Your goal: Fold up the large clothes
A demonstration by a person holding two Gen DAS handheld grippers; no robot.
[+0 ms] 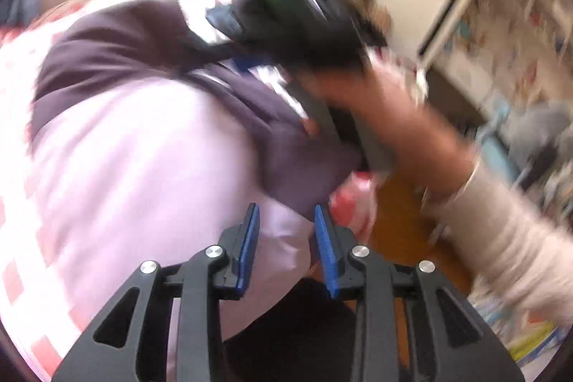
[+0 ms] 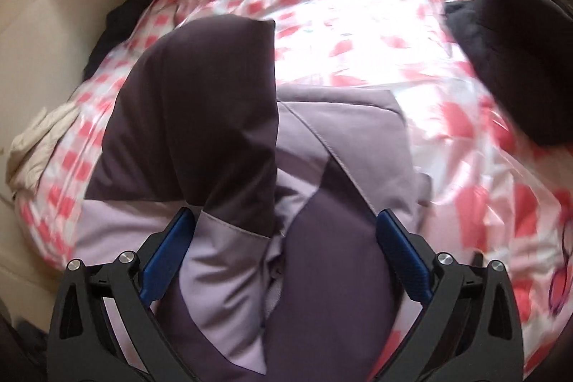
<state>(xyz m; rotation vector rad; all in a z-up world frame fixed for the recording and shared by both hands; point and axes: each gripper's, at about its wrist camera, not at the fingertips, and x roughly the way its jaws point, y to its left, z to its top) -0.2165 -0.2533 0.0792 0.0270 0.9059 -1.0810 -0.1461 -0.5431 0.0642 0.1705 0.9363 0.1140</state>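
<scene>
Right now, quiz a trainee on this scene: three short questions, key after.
1. True or false: the right hand-held gripper is open over the jacket.
2. The bedspread pattern is: A stripes, B pink checks, C plain blue?
3. Fill in: the jacket is two shades of ____.

Key: 1 true; 2 B; 3 purple.

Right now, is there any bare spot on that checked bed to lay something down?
Yes: the red-checked bedspread lies bare between the purple jacket and the black bundle at the right. The near side is crowded, with the jacket bunched between the open right gripper fingers. A beige cloth takes the left edge.
</scene>
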